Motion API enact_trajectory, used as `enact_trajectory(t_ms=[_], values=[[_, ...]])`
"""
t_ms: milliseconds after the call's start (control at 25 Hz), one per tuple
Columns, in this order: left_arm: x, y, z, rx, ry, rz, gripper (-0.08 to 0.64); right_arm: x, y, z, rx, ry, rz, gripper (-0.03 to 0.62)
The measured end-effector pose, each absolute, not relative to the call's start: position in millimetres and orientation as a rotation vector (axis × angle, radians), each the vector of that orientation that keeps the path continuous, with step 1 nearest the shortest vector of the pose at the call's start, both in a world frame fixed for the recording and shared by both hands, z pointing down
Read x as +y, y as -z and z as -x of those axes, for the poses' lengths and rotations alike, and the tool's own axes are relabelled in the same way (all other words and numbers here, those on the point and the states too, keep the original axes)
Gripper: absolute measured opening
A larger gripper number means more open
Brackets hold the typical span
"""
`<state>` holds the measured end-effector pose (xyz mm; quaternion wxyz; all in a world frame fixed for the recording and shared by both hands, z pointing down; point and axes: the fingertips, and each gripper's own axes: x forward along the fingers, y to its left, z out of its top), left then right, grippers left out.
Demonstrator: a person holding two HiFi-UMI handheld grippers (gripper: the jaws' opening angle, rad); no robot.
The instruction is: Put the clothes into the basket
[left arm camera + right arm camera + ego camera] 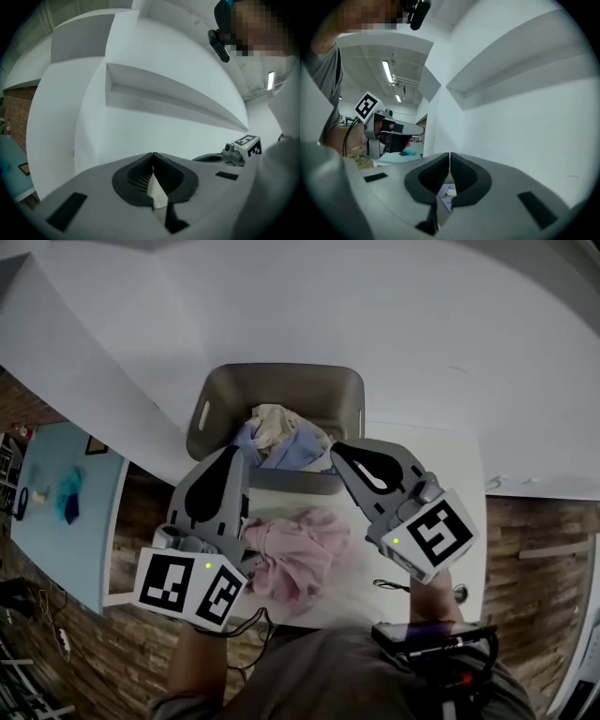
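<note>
Pink garment loose between left gripper and right gripper, both jaws closed.

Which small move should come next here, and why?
Probably open the left gripper and lower it onto the pink garment. It lies on the table, outside the basket, and this gripper and the right gripper are both shut and empty.

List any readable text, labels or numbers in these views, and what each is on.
None readable.
The cubes on the left gripper and right gripper carry only black-and-white square marker patterns, no letters.
The basket and pink garment show no print.
</note>
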<state>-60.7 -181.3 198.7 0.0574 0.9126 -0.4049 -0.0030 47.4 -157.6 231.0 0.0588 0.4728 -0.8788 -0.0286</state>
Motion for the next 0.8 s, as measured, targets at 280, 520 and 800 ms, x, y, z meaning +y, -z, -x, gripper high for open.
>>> enact_trajectory(t_ms=[280, 520, 800], values=[[-139.1, -170.2, 66.6, -1.412, 0.089, -2.797, 0.009, -114.9, -209.2, -55.2, -2.728, 0.183, -1.374, 0.014], [-111.0, -154.8, 71.2, -1.562, 0.127, -2.780, 0.009, -88.9, -195.0, -66.2, -2.772, 0.235, -1.332, 0.014], [-91.2, -142.2, 81.1, -1.730, 0.232, -2.705, 0.009, -75.7, -194.4, -72.2, -2.833, 0.214, -1.283, 0.015]])
